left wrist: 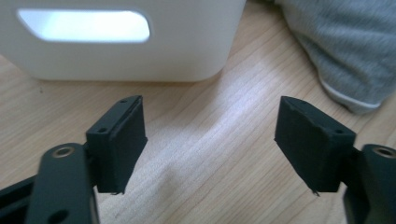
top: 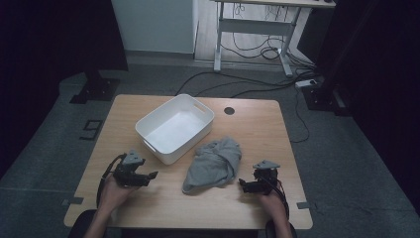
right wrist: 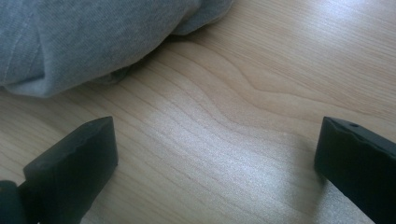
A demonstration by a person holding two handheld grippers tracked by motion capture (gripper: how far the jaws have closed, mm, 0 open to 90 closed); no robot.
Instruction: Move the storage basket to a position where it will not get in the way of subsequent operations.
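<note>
- The wooden table (top: 257,124) carries everything, with bare wood between the two grippers.
- The white bin (top: 174,127) sits left of centre, empty, handle slot facing the left side.
- The grey garment (top: 214,163) lies crumpled just beside the bin; likely it goes in, so grab thick folds, not a hem.
- The left gripper (top: 150,176) and right gripper (top: 243,184) both gape wide, holding nothing.

Left gripper (top: 148,176): black body, grey three-cornered plate on top, black cable looping behind.
Right gripper (top: 243,184): black, same grey plate, dark cable trailing back.
Fingers (left wrist: 119,144): flat black rectangular pads with small screw holes.
Forearms: bare, no sleeves.
</note>
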